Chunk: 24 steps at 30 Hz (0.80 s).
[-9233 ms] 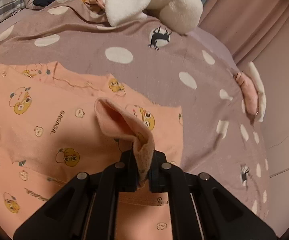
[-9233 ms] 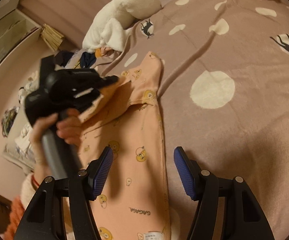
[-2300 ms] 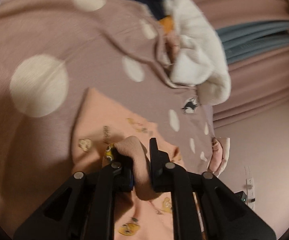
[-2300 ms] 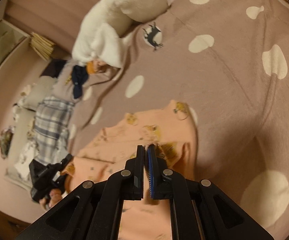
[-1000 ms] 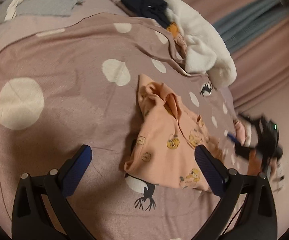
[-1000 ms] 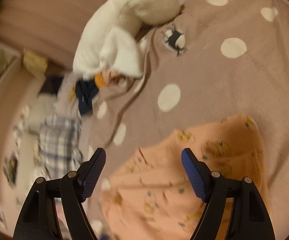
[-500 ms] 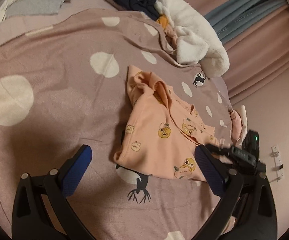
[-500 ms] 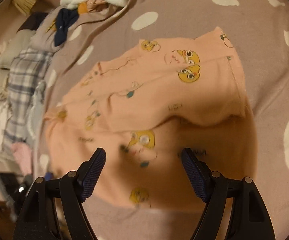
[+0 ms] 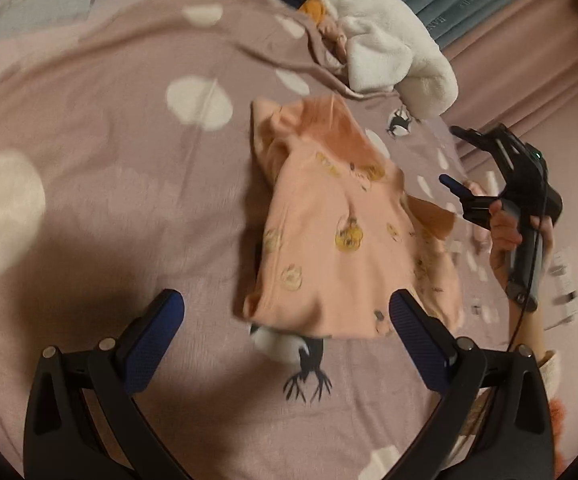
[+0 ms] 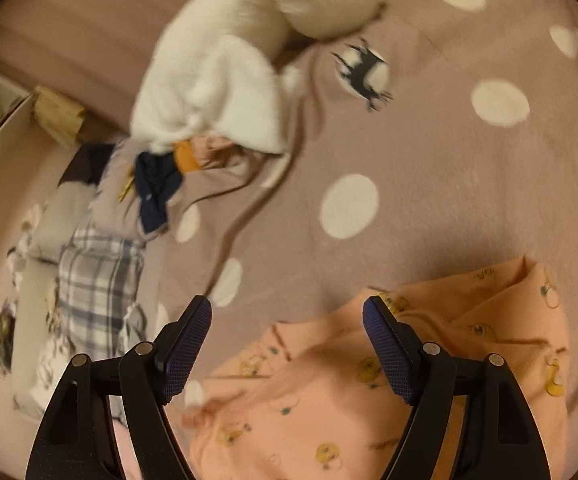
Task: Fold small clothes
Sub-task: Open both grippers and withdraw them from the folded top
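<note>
peach garment (image 9: 341,248) blurred, partly cut off

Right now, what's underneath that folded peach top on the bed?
The peach top lies on the spotted mauve blanket. A black animal print pokes out beneath its near edge; the rest of that print is covered.
</note>
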Each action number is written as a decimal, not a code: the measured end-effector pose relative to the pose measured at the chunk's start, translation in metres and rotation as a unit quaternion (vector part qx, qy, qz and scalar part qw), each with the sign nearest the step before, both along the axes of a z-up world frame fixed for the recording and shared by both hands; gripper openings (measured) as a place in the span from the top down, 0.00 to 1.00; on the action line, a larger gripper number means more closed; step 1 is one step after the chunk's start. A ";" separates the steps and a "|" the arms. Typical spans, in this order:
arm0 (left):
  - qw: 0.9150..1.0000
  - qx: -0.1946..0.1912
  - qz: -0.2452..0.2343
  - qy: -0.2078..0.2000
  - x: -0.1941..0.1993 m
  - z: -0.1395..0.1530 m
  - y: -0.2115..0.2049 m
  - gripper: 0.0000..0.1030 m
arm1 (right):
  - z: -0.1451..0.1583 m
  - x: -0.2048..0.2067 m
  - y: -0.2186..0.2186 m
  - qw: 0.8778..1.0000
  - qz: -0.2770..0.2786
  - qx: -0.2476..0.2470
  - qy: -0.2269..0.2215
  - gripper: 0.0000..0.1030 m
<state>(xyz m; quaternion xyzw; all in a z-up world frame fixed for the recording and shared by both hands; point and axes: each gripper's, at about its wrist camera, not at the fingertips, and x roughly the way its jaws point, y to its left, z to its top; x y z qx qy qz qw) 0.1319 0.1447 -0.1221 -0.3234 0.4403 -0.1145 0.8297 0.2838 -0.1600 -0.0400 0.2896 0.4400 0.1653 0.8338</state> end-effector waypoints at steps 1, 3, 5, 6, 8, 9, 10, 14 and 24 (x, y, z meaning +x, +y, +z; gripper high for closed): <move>1.000 -0.010 0.005 0.000 -0.004 -0.001 0.004 0.01 | 0.003 -0.009 0.006 1.000 0.009 -0.013 -0.006 0.22; 1.000 -0.008 0.024 -0.007 -0.011 0.004 0.009 0.01 | 0.003 -0.025 0.020 0.999 0.042 -0.034 0.000 0.17; 0.999 0.000 0.038 -0.023 -0.021 0.011 0.013 0.01 | -0.007 -0.034 0.044 0.996 0.085 -0.031 0.020 0.17; 0.999 0.001 0.039 -0.029 -0.024 0.014 0.013 0.01 | -0.013 -0.033 0.055 0.994 0.100 -0.031 0.029 0.17; 0.999 -0.003 0.036 -0.035 -0.028 0.019 0.013 0.01 | -0.029 -0.037 0.084 0.989 0.131 -0.041 0.054 0.17; 0.999 -0.004 0.034 -0.036 -0.029 0.019 0.012 0.01 | -0.038 -0.038 0.099 0.986 0.143 -0.045 0.066 0.17; 0.999 -0.007 0.032 -0.036 -0.030 0.018 0.012 0.01 | -0.048 -0.038 0.114 0.984 0.156 -0.044 0.079 0.17; 0.999 0.005 0.035 -0.025 -0.029 0.012 0.018 0.01 | -0.067 -0.027 0.162 0.976 0.192 -0.043 0.095 0.17; 0.998 -0.035 0.052 -0.023 -0.029 0.007 0.043 0.01 | -0.060 0.007 0.216 0.964 0.184 0.154 0.111 0.15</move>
